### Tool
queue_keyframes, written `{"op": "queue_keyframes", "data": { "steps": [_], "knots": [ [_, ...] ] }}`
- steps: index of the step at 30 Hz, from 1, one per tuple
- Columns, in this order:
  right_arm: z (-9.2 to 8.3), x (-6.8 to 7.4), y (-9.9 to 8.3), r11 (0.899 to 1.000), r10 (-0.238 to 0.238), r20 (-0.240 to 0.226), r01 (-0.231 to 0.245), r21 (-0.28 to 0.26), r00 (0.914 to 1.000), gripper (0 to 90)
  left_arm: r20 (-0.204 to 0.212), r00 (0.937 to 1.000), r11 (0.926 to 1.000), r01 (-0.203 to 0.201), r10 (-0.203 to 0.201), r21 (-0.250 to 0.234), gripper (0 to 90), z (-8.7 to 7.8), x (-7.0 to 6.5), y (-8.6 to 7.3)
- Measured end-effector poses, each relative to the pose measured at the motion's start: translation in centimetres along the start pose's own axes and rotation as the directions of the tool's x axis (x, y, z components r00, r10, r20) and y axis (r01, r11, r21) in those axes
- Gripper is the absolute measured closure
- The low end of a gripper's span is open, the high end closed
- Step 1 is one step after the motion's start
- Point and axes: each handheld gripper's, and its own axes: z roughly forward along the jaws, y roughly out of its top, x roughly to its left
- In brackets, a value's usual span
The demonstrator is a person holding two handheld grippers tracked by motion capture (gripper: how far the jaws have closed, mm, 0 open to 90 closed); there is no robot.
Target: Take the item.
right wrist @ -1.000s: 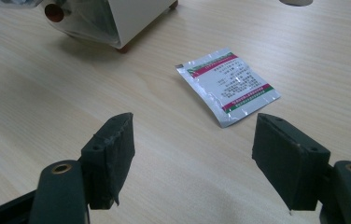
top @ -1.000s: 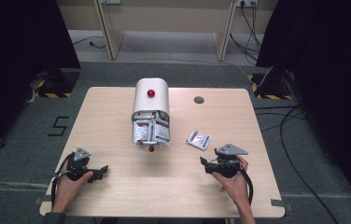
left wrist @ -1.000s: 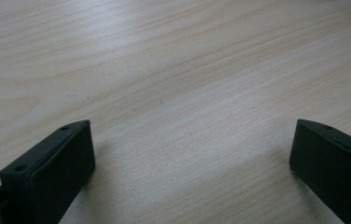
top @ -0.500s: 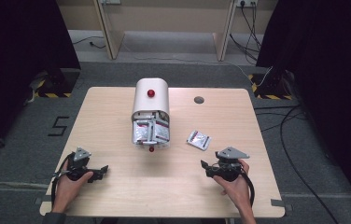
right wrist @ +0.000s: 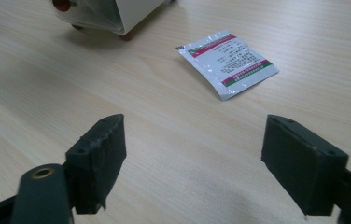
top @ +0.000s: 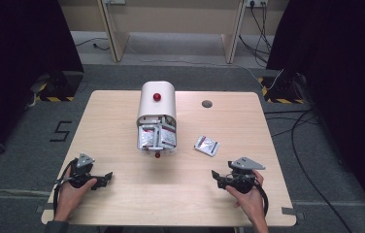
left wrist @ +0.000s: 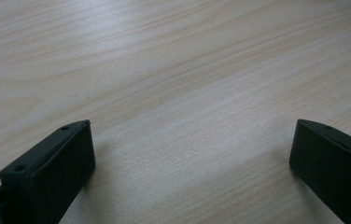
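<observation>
A white dispenser box [top: 156,109] with a red knob lies mid-table, several sachets [top: 157,136] showing in its open front. One loose sachet [top: 207,145] lies flat to its right; in the right gripper view this sachet [right wrist: 228,63] is ahead of the jaws, apart from them. My right gripper [top: 216,176] rests low near the front right, pointing left. Its jaws [right wrist: 192,154] stand open and have just been opening, with nothing between them. My left gripper [top: 105,177] sits at the front left, open over bare wood [left wrist: 190,154].
The wooden table [top: 268,145] has a dark round hole [top: 207,103] at the back right. A corner of the dispenser box [right wrist: 113,14] shows at the top left of the right gripper view. Cables and dark curtains surround the table on the floor.
My right gripper has drifted slightly toward the near edge of the table. The left gripper, the dispenser and the loose sachet have stayed put.
</observation>
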Motion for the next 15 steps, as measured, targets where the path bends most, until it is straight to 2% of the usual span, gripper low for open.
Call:
{"op": "queue_keyframes", "data": {
  "steps": [3, 4, 15],
  "knots": [
    [0.0, 0.0, -0.2, 1.000, -0.003, 0.006, 0.002, 0.007, 1.0000, 16.5, 0.000, 1.0000, 1.0000, 0.000, 0.000, 0.000, 0.0, 0.0, 0.0, 0.0],
    [0.0, 0.0, -0.3, 1.000, -0.007, 0.018, 0.007, 0.012, 0.9998, 16.2, 0.000, 1.0000, 1.0000, 0.000, 0.000, 0.000, 0.0, 0.0, 0.0, 0.0],
    [-0.1, -0.3, -1.6, 1.000, 0.011, 0.015, -0.011, 0.014, 0.9998, 16.2, 0.000, 1.0000, 1.0000, 0.000, 0.000, 0.000, 0.0, 0.0, 0.0, 0.0]
  ]
}}
